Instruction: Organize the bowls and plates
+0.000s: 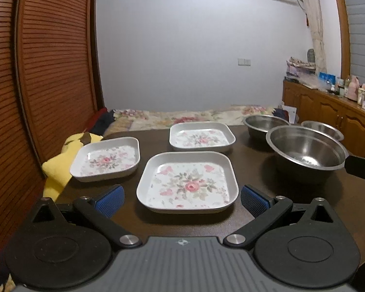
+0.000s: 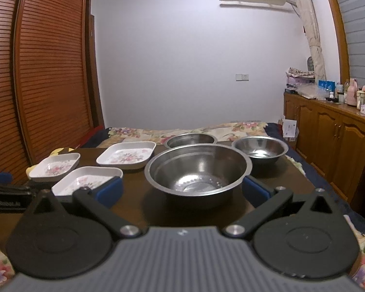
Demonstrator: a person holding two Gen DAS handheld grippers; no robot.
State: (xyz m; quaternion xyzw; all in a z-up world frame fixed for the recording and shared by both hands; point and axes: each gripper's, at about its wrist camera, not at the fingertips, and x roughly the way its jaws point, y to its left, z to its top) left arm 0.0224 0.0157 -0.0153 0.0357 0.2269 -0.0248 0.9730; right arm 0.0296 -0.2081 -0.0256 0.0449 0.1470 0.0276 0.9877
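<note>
On the dark wooden table (image 1: 255,168) stand six dishes in all: three square floral plates on the left half and three steel bowls on the right half. Farthest left is the first plate (image 1: 106,159), near the table's left edge, with a yellow cloth (image 1: 58,168) beyond that edge. Toward the middle come the nearest plate (image 1: 187,182) and, behind it, the far plate (image 1: 201,136); none of the three touch. The left gripper (image 1: 182,198) hovers with its blue pads (image 1: 110,200) spread wide on either side of the nearest plate, gripping nothing.

Right of the plates, the largest bowl (image 2: 198,172) sits closest, with the back bowl (image 2: 191,140) behind it and the smaller bowl (image 2: 260,149) at the far right. The right gripper (image 2: 182,189) is likewise spread wide, its pads flanking the largest bowl; I cannot tell whether they touch its sides. All six dishes sit upright and separate, none stacked.
</note>
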